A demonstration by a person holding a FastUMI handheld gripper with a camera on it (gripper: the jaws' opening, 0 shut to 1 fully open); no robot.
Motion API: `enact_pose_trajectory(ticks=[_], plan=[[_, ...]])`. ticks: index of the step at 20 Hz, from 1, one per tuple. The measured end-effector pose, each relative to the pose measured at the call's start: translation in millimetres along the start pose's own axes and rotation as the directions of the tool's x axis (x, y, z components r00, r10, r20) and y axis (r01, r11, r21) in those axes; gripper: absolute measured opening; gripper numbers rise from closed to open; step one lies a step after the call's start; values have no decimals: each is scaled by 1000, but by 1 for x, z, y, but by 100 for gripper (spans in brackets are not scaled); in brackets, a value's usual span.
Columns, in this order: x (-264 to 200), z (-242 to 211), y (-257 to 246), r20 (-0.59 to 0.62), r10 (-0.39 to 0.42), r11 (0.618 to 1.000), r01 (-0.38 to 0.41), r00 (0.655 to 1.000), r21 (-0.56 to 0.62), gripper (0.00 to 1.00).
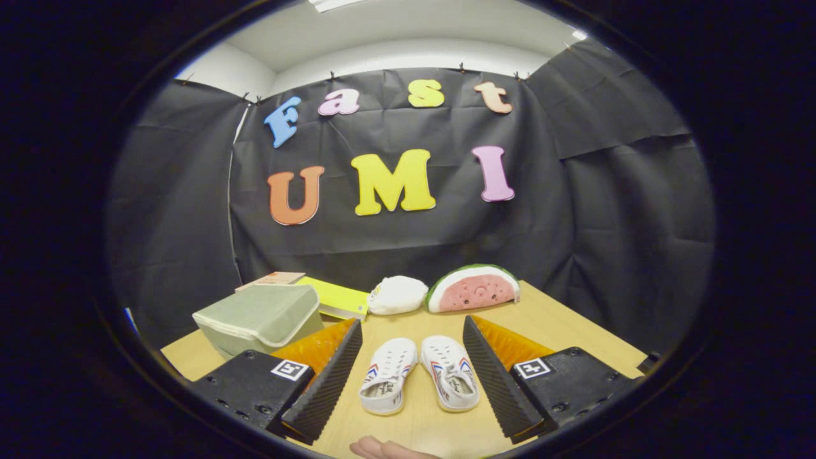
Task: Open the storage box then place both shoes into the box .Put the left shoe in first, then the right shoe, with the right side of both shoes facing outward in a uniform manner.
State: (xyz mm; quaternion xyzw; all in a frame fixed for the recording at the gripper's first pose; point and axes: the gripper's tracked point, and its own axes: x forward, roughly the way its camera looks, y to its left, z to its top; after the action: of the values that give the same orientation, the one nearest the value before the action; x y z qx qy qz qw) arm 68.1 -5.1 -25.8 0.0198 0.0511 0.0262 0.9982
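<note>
Box still closed, shoes waiting between your fingers.
Your fingers (411, 376) stand wide apart, holding nothing; the two white canvas shoes (419, 374) lie side by side on the wooden desk (574, 331) between them. Next, I'd judge, swing left to the pale green translucent storage box (260, 319) and lift its rounded lid.

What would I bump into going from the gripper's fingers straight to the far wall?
Open gripper → the pair of white shoes lying on the table between its fingers → white pouch and watermelon slice toy → black cloth wall.
</note>
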Motion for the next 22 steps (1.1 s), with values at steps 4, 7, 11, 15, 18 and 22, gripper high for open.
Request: enact_pose_trajectory(ticks=[4, 7, 11, 15, 18, 22], plan=[[42, -11, 18, -116, 103, 994, -98, 988, 50, 100], [68, -14, 42, -183, 236, 967, -212, 954, 144, 98], [96, -23, 70, -285, 381, 906, -294, 880, 305, 98], [119, -20, 106, -295, 511, 825, -365, 807, 432, 97], [142, -25, 132, -299, 613, 746, -412, 731, 524, 97], [165, -29, 166, -251, 758, 593, -475, 602, 650, 98]])
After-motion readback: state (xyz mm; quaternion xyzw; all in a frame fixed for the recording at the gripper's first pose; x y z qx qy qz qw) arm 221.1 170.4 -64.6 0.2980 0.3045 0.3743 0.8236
